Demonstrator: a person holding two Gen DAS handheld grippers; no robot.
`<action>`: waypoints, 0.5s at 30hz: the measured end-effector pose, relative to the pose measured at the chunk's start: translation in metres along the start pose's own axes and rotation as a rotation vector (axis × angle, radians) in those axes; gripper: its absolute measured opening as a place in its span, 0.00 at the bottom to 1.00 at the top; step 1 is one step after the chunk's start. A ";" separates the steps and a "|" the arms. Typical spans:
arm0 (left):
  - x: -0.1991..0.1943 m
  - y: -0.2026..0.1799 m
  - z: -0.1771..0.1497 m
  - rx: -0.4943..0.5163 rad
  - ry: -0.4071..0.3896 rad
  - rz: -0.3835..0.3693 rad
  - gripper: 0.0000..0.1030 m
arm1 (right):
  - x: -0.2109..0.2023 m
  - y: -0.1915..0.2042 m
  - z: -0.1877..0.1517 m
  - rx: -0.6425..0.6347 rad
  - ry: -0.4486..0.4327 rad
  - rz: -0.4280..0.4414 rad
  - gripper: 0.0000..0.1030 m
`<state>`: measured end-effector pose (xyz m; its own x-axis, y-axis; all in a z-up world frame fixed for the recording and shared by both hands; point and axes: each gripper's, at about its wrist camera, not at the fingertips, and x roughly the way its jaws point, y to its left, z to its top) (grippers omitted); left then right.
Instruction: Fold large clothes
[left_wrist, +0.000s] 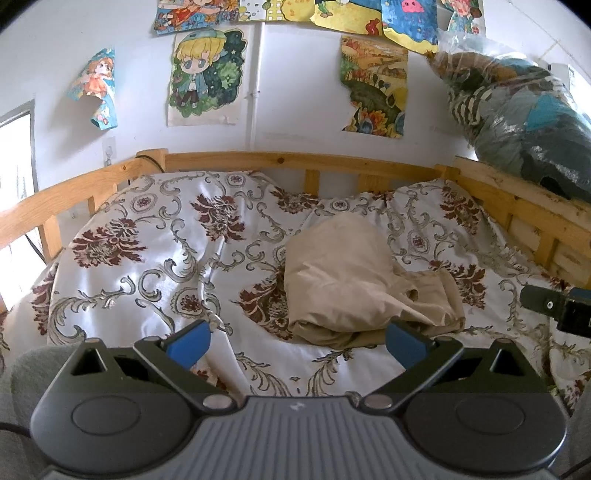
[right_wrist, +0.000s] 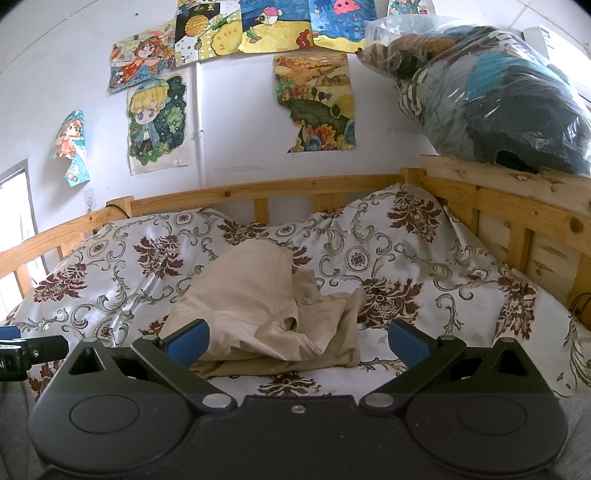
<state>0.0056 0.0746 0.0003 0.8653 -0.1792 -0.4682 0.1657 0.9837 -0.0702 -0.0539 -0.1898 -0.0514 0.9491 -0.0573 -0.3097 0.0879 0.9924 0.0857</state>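
A beige garment (left_wrist: 347, 280) lies bunched in a loose heap on the floral bedspread (left_wrist: 155, 258), right of the bed's middle. It also shows in the right wrist view (right_wrist: 258, 306), low and left of centre. My left gripper (left_wrist: 295, 341) is open and empty, hovering just in front of the heap's near edge. My right gripper (right_wrist: 295, 341) is open and empty, also just in front of the garment. The right gripper's body shows at the right edge of the left wrist view (left_wrist: 554, 306).
A wooden bed rail (left_wrist: 295, 158) runs along the back and right sides. A clear plastic bag of clothes (right_wrist: 491, 99) rests on the right rail. Drawings (left_wrist: 207, 77) hang on the white wall. A window (left_wrist: 14, 177) is at far left.
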 end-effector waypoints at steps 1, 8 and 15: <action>0.001 0.001 0.000 0.008 0.004 0.005 0.99 | 0.000 0.000 0.000 0.000 0.000 0.000 0.99; 0.005 0.003 0.000 0.016 0.020 0.044 0.99 | 0.000 -0.001 0.000 0.001 0.000 0.001 0.99; 0.004 0.002 0.000 0.045 0.019 0.035 0.99 | -0.001 0.000 0.001 0.006 -0.002 0.000 0.99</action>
<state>0.0096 0.0757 -0.0019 0.8619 -0.1436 -0.4862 0.1568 0.9875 -0.0136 -0.0544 -0.1898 -0.0506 0.9498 -0.0577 -0.3074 0.0898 0.9918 0.0912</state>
